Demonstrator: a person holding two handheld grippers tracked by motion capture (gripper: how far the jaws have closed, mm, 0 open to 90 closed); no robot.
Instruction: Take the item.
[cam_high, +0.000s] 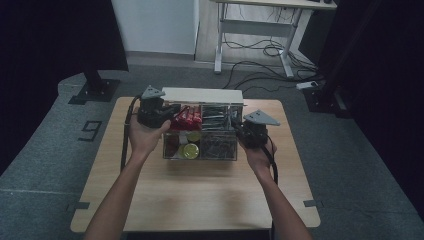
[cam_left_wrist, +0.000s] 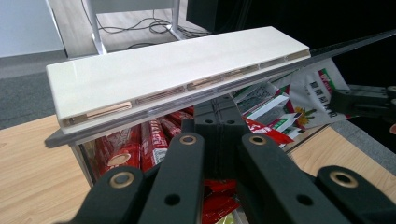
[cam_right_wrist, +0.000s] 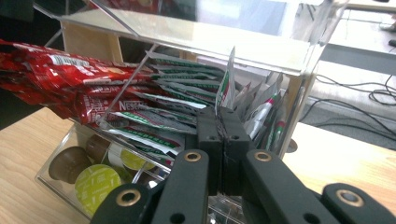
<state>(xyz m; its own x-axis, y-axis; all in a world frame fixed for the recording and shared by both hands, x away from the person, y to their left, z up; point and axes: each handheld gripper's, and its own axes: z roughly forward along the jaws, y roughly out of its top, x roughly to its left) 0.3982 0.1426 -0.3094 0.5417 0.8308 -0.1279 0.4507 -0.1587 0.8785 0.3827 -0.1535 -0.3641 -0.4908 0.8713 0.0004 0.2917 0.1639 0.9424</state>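
Two claws work at the clear acrylic organiser box (cam_high: 200, 150): right gripper (cam_right_wrist: 223, 122) pinches a white-green sachet (cam_right_wrist: 227, 84) upright above its jaws; left gripper (cam_left_wrist: 219, 109), jaws together and empty, has red stick packets (cam_left_wrist: 140, 144) just beyond.

Grey carpet floor (cam_high: 45, 150), white wall (cam_high: 155, 25), desk frame (cam_high: 260, 30), loose cables (cam_high: 260, 70), dim light.

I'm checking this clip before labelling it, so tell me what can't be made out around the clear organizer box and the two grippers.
- Right gripper: right gripper view; its shut fingers hide whether the white-green sachet is actually pinched.
- Left gripper: left gripper view; its fingers cover the red packets beneath.
- Organizer box: high view; too small to read the contents.
- Capsules: right gripper view; the bottom edge cuts off the front row.
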